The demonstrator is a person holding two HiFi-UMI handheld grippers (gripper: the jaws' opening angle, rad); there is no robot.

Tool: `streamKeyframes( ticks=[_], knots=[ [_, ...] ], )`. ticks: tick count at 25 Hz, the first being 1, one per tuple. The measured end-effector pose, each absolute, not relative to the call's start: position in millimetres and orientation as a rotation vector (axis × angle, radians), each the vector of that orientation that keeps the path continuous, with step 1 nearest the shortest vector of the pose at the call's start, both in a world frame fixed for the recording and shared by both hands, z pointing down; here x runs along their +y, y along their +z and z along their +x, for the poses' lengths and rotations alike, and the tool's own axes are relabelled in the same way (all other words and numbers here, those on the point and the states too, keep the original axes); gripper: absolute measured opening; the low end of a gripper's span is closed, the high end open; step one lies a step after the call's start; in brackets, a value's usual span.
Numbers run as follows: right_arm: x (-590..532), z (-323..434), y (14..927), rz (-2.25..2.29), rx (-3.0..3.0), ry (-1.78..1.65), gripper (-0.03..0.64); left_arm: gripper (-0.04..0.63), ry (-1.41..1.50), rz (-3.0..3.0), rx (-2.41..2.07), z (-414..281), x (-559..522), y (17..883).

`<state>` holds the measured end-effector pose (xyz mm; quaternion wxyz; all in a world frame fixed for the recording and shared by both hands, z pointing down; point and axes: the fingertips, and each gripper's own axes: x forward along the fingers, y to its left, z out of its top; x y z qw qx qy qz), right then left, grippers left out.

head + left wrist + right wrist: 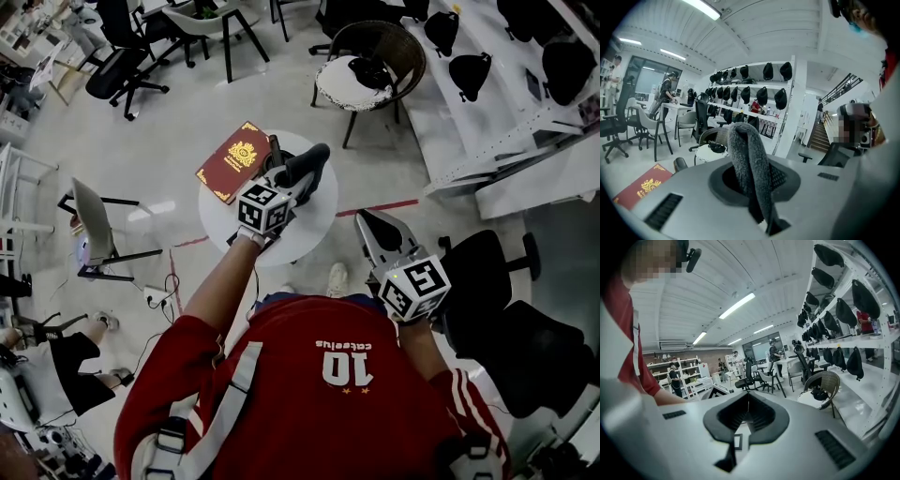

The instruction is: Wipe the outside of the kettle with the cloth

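My left gripper hovers over the round white table and is shut on a dark grey cloth. In the left gripper view the cloth stands up folded between the jaws of the left gripper. My right gripper is held off the table's right edge, close to my body. In the right gripper view the right gripper is shut with nothing in it. I cannot make out a kettle. A small dark object shows on the table just behind the left gripper, mostly hidden.
A red book lies on the table's left side. A wicker chair stands beyond the table, and a black office chair is at my right. White shelves with black bags run along the right.
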<state>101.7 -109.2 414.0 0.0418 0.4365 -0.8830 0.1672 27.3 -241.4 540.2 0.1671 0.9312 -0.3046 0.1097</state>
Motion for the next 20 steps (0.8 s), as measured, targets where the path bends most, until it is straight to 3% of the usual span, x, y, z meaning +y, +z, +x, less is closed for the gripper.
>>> streamKeyframes(
  ticks=[7, 20],
  knots=[
    [-106.4, 89.9, 405.0, 1.333, -2.719, 0.478, 0.017, 0.048, 0.200, 2.698, -0.847, 15.3, -227.5, 504.0],
    [-89.5, 40.8, 393.5, 1.293, -2.734, 0.441, 0.017, 0.048, 0.007, 2.743, -0.950, -75.0, -189.1, 439.9]
  ],
)
